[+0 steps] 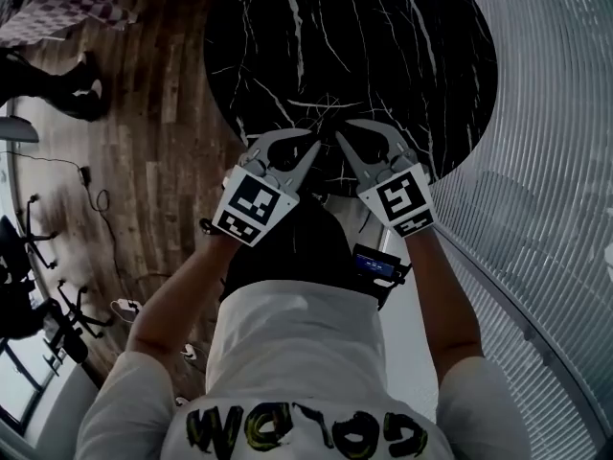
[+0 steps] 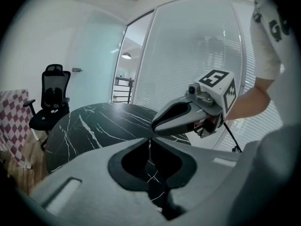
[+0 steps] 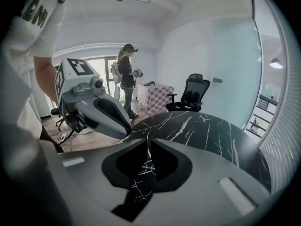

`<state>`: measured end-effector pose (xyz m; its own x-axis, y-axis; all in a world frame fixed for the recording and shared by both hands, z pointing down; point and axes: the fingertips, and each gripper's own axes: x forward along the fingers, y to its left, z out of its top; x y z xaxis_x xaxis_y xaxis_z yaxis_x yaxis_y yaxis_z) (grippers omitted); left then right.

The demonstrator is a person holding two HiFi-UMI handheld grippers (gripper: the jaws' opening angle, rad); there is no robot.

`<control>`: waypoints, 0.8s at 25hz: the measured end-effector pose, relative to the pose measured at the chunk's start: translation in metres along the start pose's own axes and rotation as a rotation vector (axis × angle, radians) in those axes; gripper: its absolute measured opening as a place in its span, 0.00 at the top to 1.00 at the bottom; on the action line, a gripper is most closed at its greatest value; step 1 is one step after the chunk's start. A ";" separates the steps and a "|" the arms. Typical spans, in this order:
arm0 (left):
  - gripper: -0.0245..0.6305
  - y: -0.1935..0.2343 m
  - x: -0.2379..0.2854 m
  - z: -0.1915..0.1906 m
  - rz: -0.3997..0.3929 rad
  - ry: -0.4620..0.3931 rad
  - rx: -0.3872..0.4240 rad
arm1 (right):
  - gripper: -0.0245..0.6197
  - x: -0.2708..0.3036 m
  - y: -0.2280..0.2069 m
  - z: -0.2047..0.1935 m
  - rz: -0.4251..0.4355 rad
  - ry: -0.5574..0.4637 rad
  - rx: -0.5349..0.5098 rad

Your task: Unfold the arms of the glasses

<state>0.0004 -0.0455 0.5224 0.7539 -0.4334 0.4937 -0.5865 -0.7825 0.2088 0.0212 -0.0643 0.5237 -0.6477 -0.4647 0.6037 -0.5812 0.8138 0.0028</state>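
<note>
I find no glasses in any view. The round black marble table (image 1: 383,46) is bare where it shows. My left gripper (image 1: 314,147) and right gripper (image 1: 343,132) hang side by side over its near edge, tips angled toward each other and slightly downward. In the left gripper view the left gripper (image 2: 149,140) shows a hairline slit between its jaws, with nothing in it; the right gripper (image 2: 155,127) is just ahead. In the right gripper view the right gripper (image 3: 148,142) shows a narrow gap through which the marble appears, and the left gripper (image 3: 127,130) is close by.
A ribbed glass wall (image 1: 556,161) curves along the table's right side. A black office chair (image 2: 51,98) and a checked cloth (image 2: 11,121) stand beyond the table. Another person (image 3: 126,79) stands at the back. Wooden floor (image 1: 144,142) with cables lies to the left.
</note>
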 end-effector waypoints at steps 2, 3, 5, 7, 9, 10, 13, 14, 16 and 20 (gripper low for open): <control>0.93 0.005 0.007 -0.011 0.005 0.015 -0.007 | 0.91 0.014 0.000 -0.012 0.017 0.025 -0.021; 0.93 0.007 0.010 -0.016 0.006 0.022 -0.011 | 0.90 0.020 0.001 -0.019 0.025 0.039 -0.029; 0.92 0.011 0.016 -0.025 0.008 0.034 -0.021 | 0.89 0.032 0.001 -0.032 0.043 0.071 -0.047; 0.91 0.015 0.021 -0.035 0.011 0.045 -0.034 | 0.88 0.043 0.002 -0.043 0.058 0.104 -0.078; 0.90 0.019 0.026 -0.045 0.016 0.057 -0.047 | 0.86 0.052 0.003 -0.053 0.071 0.137 -0.116; 0.90 0.021 0.028 -0.050 0.018 0.062 -0.054 | 0.85 0.057 0.002 -0.058 0.078 0.151 -0.132; 0.89 0.027 0.032 -0.061 0.023 0.073 -0.067 | 0.84 0.071 0.001 -0.071 0.101 0.190 -0.186; 0.89 0.028 0.033 -0.064 0.024 0.076 -0.071 | 0.83 0.075 0.002 -0.075 0.110 0.205 -0.211; 0.87 0.029 0.035 -0.071 0.023 0.084 -0.084 | 0.82 0.082 0.003 -0.083 0.130 0.239 -0.270; 0.86 0.035 0.041 -0.080 0.023 0.090 -0.101 | 0.82 0.095 0.003 -0.096 0.162 0.299 -0.408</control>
<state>-0.0134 -0.0548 0.6176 0.7130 -0.4053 0.5721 -0.6337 -0.7217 0.2784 0.0045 -0.0725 0.6576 -0.5101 -0.2502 0.8229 -0.2078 0.9643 0.1643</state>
